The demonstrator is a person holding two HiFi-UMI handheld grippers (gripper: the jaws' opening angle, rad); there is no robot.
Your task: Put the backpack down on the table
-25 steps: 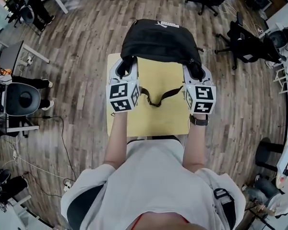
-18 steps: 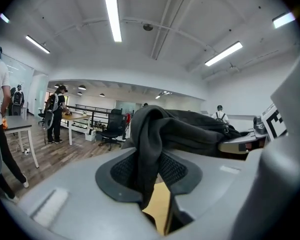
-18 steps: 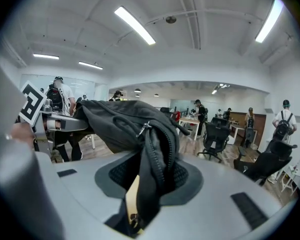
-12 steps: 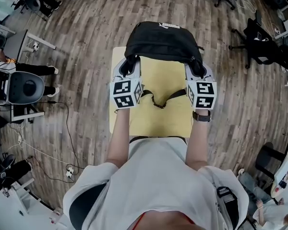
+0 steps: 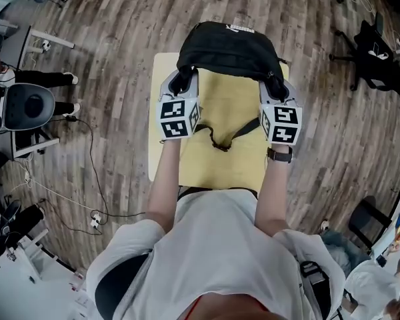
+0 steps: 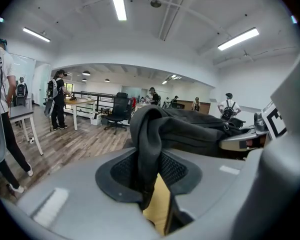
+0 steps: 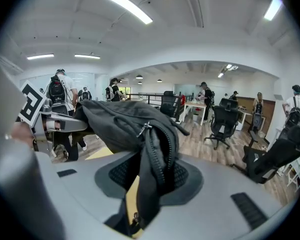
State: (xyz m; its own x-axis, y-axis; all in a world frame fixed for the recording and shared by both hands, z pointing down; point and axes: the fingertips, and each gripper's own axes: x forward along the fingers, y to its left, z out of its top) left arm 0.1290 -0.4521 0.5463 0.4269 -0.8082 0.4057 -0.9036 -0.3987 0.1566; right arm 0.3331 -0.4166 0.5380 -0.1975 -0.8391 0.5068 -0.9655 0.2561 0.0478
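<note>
A black backpack (image 5: 228, 51) hangs over the far end of the small yellow table (image 5: 223, 151), stretched between my two grippers. My left gripper (image 5: 183, 82) is shut on a fold of the backpack (image 6: 151, 139) at its left side. My right gripper (image 5: 275, 85) is shut on the zippered edge of the backpack (image 7: 152, 159) at its right side. A black strap (image 5: 223, 139) trails from the bag onto the tabletop between my hands. Whether the bag's bottom rests on the table I cannot tell.
The table stands alone on a wood-plank floor (image 5: 113, 59). Office chairs (image 5: 377, 52) are at the far right, a desk and seated person (image 5: 17, 105) at the left. People and desks (image 6: 57, 106) fill the room beyond.
Both grippers have come down with the backpack toward the table, still holding its two sides. The strap now lies more on the tabletop.
</note>
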